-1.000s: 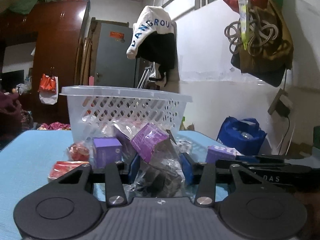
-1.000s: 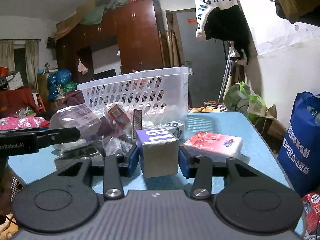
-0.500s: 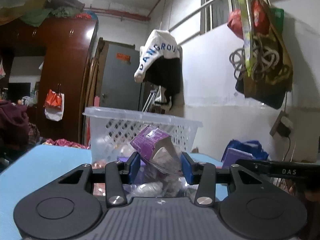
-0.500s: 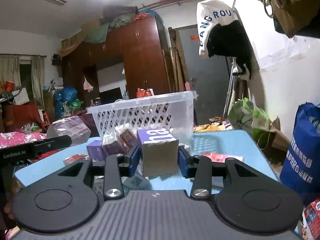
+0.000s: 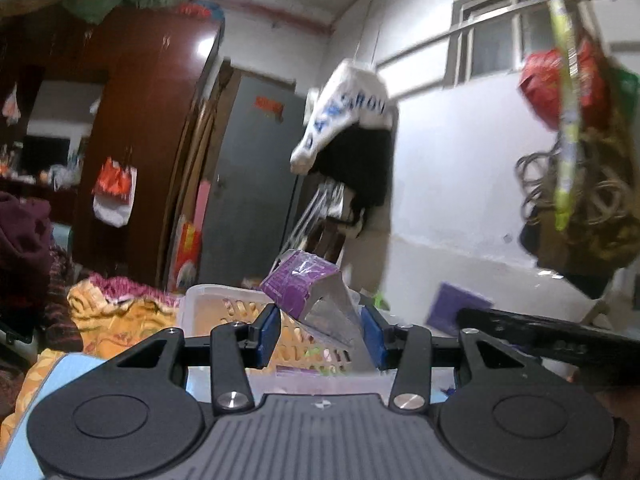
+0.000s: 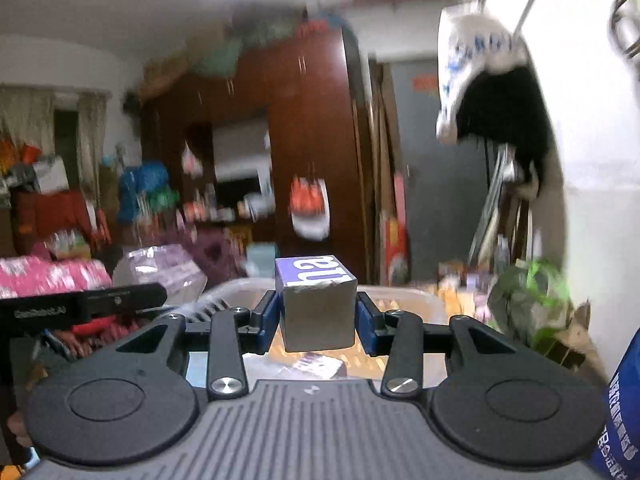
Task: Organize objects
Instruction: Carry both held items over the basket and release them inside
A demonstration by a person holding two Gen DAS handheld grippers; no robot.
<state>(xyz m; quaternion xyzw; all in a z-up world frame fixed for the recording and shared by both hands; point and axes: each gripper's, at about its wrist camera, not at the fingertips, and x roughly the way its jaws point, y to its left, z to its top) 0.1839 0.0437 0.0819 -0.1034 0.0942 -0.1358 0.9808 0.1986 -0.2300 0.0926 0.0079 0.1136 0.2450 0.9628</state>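
Purple packet point(image 5: 308, 292) in clear wrap is pinched by the left tool point(image 5: 320, 330), high above the white basket point(image 5: 208, 298). The right tool point(image 6: 316, 320) squeezes a small box point(image 6: 318, 306) over the same basket, probably so both can drop in.

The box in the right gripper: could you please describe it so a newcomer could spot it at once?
Find the white basket in the right wrist view. Just above its rim, the right gripper clamps the box: a small cube with a purple top bearing white letters and plain grey sides, unlike the crumpled purple packet opposite.
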